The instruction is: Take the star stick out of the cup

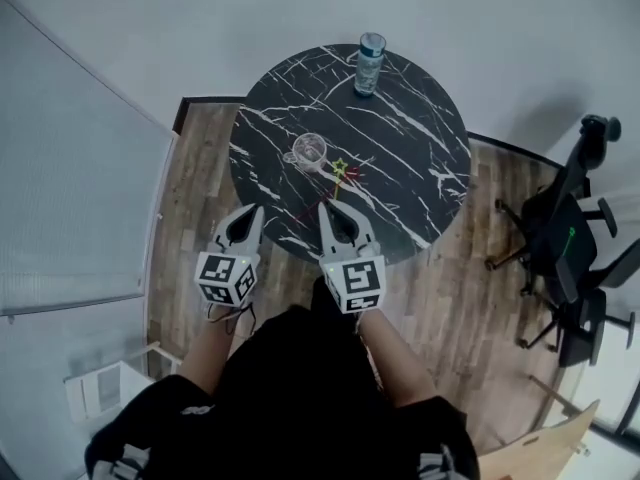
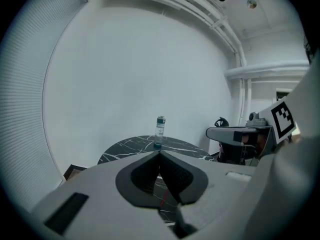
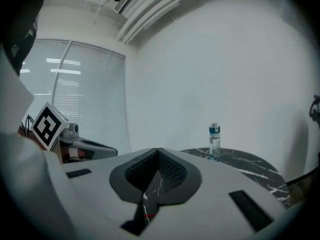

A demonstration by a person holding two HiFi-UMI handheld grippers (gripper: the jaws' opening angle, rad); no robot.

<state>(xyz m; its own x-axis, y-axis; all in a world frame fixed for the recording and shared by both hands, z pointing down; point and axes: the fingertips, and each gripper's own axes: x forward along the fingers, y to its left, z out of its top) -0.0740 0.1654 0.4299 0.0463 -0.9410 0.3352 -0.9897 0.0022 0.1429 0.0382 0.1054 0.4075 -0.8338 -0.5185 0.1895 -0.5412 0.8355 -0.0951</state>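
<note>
A clear glass cup stands on the round black marble table, left of its middle. The star stick lies just right of the cup, outside it. Its yellow-green star is by the cup's base and its thin red stem runs toward the table's near edge. My left gripper is shut and empty at the near-left rim. My right gripper is also shut, its tip close to the stem; I cannot tell whether it touches. Both gripper views show jaws meeting tip to tip, and the cup is hidden in them.
A water bottle stands at the table's far edge and shows in both gripper views. Black office chairs stand to the right on the wood floor. A blind-covered window runs along the left.
</note>
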